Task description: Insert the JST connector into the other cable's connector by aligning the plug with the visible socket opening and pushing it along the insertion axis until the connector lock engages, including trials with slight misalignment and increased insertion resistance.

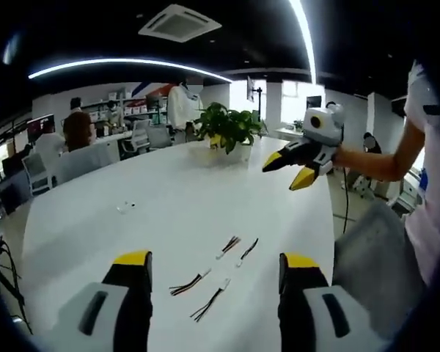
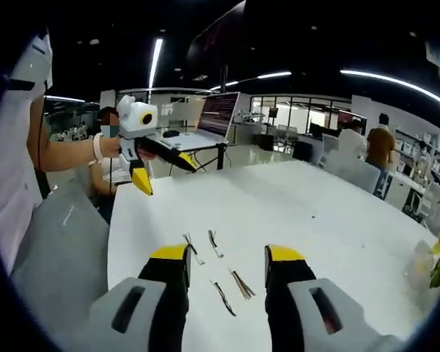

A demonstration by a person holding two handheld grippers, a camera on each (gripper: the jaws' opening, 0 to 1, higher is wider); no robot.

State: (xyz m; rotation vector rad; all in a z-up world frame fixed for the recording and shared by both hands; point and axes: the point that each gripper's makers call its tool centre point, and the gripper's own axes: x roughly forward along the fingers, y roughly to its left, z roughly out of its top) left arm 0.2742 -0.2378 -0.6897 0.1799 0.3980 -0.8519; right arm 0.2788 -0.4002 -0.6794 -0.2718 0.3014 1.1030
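While both jaws of the left tool (image 1: pixel 215 282) rise wide apart with yellow tips over black bodies and nothing between them, 4 short cable pieces lie on the smooth white tabletop (image 1: pixel 169 205) just ahead. In the left gripper view, 2 near cables (image 1: pixel 205 293) are thin dark wire bundles ending in small pale connectors, and 2 farther cables (image 1: pixel 237 248) lie just beyond, all loose and apart from each other. Farther on sits a small clear object (image 1: pixel 125 207), then a leafy potted plant (image 1: pixel 226 128) near the far edge. The right tool (image 1: pixel 302 167), held by a hand above the tabletop's right side, shows 2 pointed yellow-and-black jaws spread with nothing gripped. In the right gripper view, its own jaws (image 2: pixel 227 268) stand equally wide and empty, the same cables lying between and just beyond them. An open laptop (image 2: pixel 205 121) stands past the far edge.
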